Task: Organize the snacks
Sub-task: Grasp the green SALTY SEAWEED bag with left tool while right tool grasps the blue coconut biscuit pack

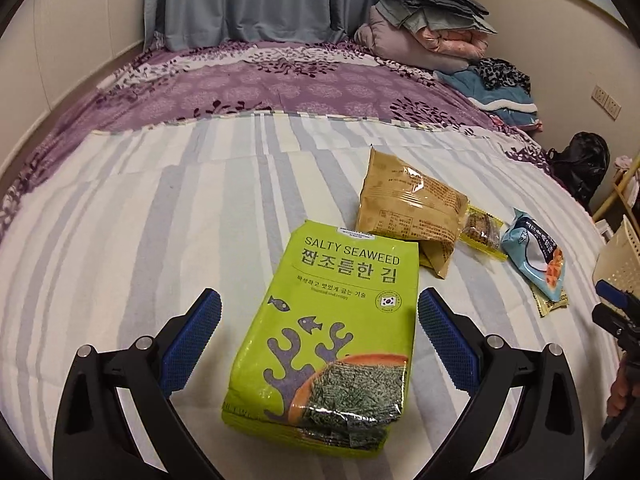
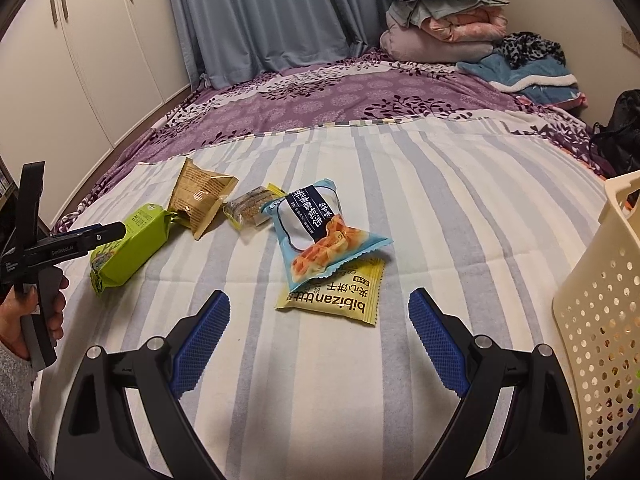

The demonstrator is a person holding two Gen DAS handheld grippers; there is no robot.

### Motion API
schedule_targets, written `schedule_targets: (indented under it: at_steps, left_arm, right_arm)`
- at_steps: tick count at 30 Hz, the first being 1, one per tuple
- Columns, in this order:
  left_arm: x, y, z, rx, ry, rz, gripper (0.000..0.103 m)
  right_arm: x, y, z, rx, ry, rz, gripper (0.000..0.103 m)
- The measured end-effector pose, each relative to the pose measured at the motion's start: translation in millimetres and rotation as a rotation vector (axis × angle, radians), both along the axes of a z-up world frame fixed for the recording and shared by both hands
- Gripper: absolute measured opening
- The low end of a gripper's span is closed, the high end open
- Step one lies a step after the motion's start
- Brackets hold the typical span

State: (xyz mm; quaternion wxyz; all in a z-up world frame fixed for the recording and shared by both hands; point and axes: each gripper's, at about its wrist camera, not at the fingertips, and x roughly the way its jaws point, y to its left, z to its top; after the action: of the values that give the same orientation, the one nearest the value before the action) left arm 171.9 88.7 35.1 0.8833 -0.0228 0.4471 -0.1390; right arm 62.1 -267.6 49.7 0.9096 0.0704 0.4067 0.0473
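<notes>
Straddling a green seaweed packet [image 1: 320,336] on a striped bedsheet [image 1: 140,220], the left gripper [image 1: 319,340] has its jaws spread wide, one blue pad on each side of the packet, neither touching it. Ahead and to its right lie a tan snack bag [image 1: 408,208] and a blue pouch [image 1: 534,252]. The right gripper [image 2: 319,338] is also spread wide and empty, with a yellow biscuit sachet [image 2: 336,296] just ahead between its fingers and a cream perforated basket [image 2: 600,320] to its right. Risk: the glossy, puffy packet could slip or crush if squeezed off-centre.
</notes>
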Motion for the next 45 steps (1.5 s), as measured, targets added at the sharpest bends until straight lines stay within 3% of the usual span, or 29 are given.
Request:
schedule_targets:
  at_steps: [4,13,22,29,31,38,40,45]
  left_arm:
    - [0.0,-7.4,-5.5,-0.035,0.008,-0.039,0.100]
    - [3.5,-33.2,-20.2,0.156,-0.004,-0.077,0.100]
    - [13.0,-29.4,-28.4,0.170,0.025,-0.034,0.100]
    - [16.7,-21.4,-33.0,0.111,0.045,0.012,0.099]
    - [17.5,-19.6,-34.1,0.098,0.045,0.017,0.089]
    - [13.3,-14.0,-30.2,0.113,0.027,0.073,0.083]
    - [10.6,-11.1,-27.7,0.110,0.022,0.091,0.083]
    - [0.5,-8.7,-17.9,0.109,-0.002,0.113,0.083]
  right_arm:
    - [11.7,0.2,-5.0,-0.022,0.012,0.019,0.090]
    - [49.4,0.3,-17.4,-0.085,0.046,0.044,0.097]
    - [86.3,20.3,-28.3,-0.154,0.083,0.116,0.097]
    - [104.9,25.9,-38.3,-0.168,0.122,0.127,0.097]
    - [108.6,27.4,-41.3,-0.170,0.131,0.128,0.097]
    - [114.5,23.6,-42.2,-0.127,0.131,0.116,0.097]
    - [117.8,23.3,-42.5,-0.115,0.134,0.121,0.095]
    - [118.3,25.1,-40.0,-0.129,0.126,0.123,0.074]
